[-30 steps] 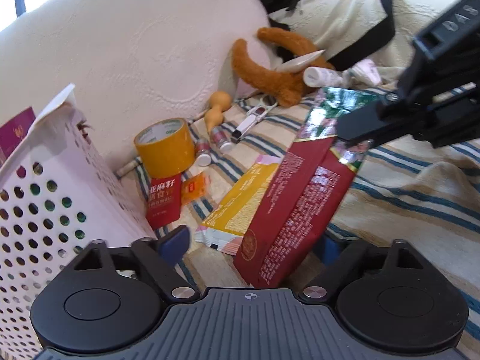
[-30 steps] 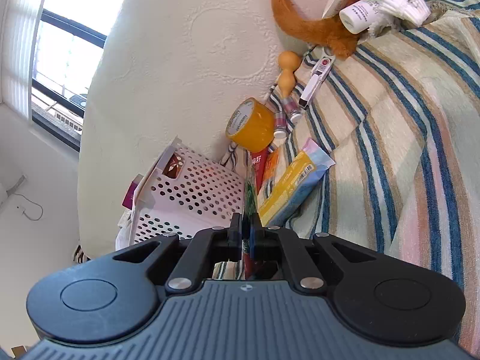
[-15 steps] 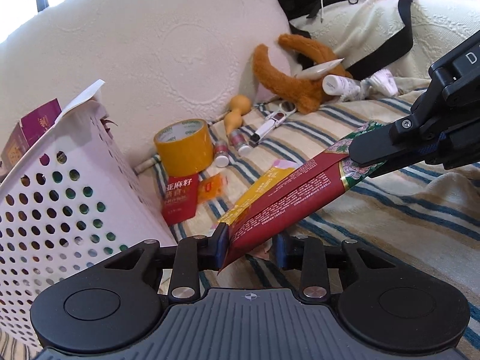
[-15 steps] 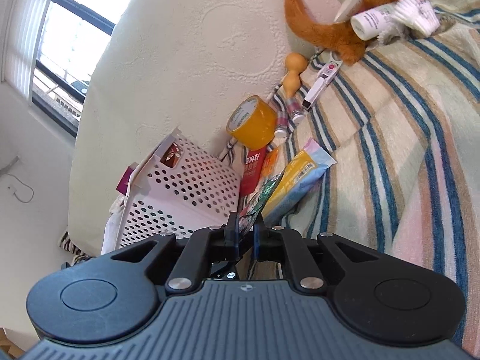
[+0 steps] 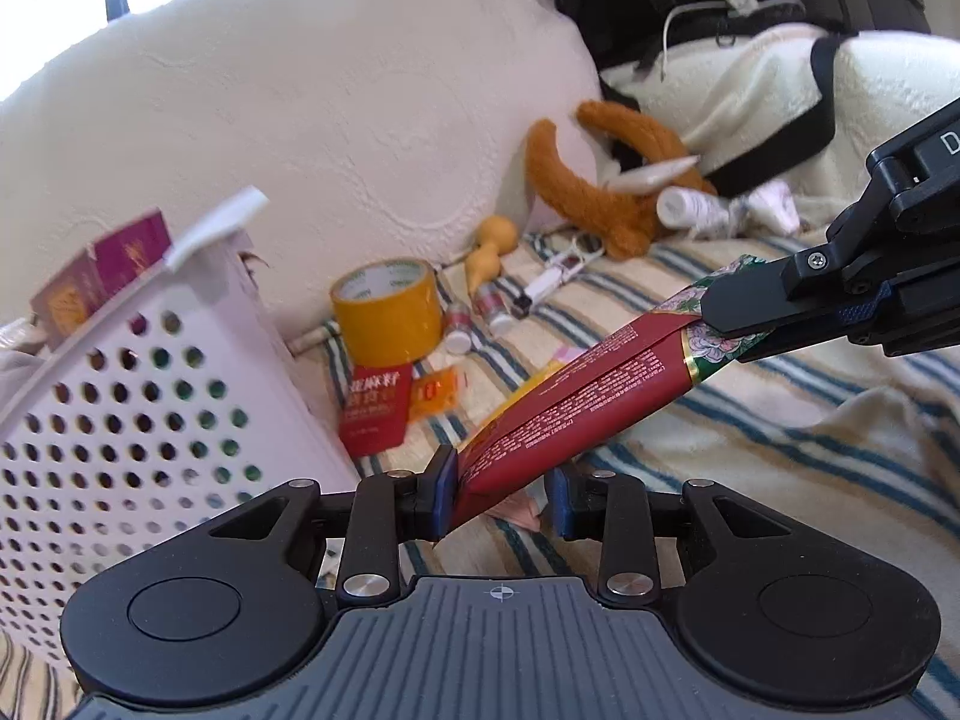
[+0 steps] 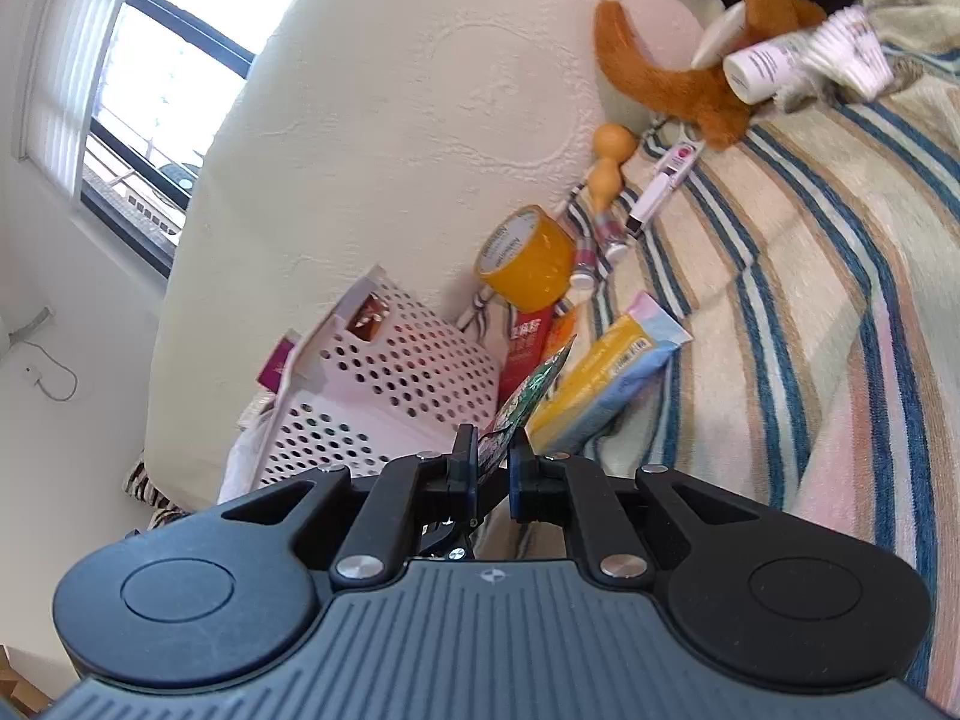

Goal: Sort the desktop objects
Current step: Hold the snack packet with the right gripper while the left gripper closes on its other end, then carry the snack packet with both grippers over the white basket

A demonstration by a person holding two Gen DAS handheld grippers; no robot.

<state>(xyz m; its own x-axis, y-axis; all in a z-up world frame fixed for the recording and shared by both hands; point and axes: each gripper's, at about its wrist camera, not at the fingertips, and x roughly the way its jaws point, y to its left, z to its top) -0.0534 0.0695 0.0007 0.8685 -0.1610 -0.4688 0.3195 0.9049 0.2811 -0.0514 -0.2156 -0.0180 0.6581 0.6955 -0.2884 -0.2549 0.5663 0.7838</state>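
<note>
The red packet [image 5: 576, 402] hangs tilted above the striped blanket [image 5: 750, 414], beside the white basket [image 5: 150, 396]. The right gripper [image 5: 729, 330] pinches its flowered top end; the left gripper [image 5: 501, 495] stands partly open around its lower end, one finger touching

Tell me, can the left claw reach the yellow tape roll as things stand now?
Probably not directly: the left claw has the long red packet between its fingers, blocking the way to the yellow tape roll beyond.
</note>
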